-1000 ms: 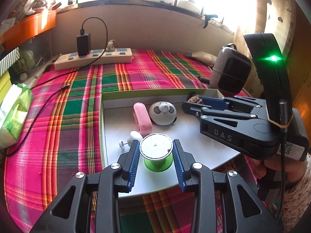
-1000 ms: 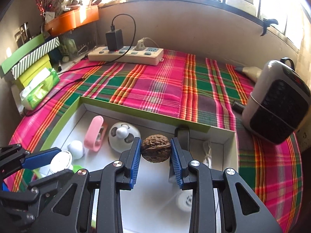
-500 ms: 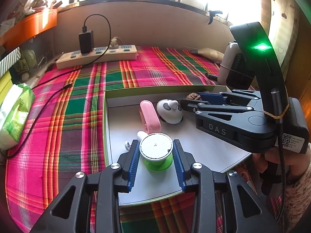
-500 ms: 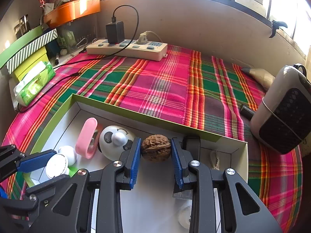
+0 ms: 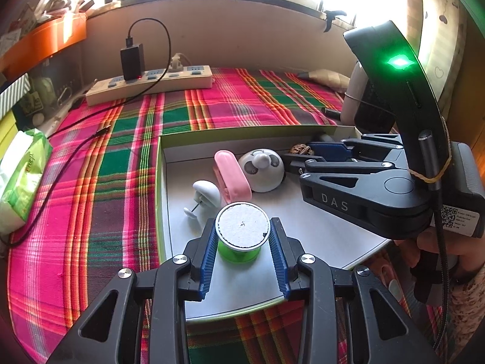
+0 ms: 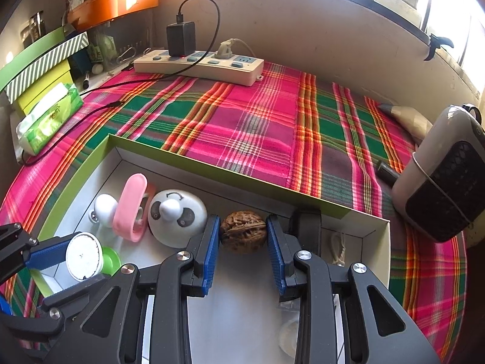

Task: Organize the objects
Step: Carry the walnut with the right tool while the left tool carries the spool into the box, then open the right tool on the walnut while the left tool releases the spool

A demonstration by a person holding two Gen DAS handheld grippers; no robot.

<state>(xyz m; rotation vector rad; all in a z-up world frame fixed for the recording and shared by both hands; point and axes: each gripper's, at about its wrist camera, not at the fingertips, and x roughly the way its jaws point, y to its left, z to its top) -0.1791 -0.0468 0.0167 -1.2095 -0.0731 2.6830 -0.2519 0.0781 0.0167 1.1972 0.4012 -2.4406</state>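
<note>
From my left wrist view the walnut point(image 5: 301, 149) is mostly hidden behind the blue pads of my right hand-held gripper point(image 5: 306, 159), whose black body also covers the far right corner of the box point(image 5: 160, 182); my own hand point(image 5: 430, 242) is cut off at the right edge. From the right wrist view, a dark thing behind the right pad, a pale cord-like thing by the box's right wall and a round pale thing under the gripper are too hidden to name. My left hand-held gripper point(image 5: 242, 242) is clamped on one green spool point(image 5: 241, 236) with a white round top, at the near left of the box. My right hand-held gripper point(image 6: 242, 236) grips the single walnut point(image 6: 243, 235) between its pads, close to the box's far wall. Loose in the box I count one white panda-faced dome point(image 6: 177, 217), touching one pink clip point(image 6: 131, 209) on its left, and one small white hook point(image 6: 104, 207) left of that. The box sits on a bench covered by a pink and green plaid cloth point(image 6: 257, 127). Beyond it lie one power strip point(image 6: 200, 65) with one black charger point(image 6: 181, 39) plugged in, its cable trailing left, one green tissue pack point(image 6: 48, 119) at far left, and one small heater point(image 6: 445, 179) at right.
</note>
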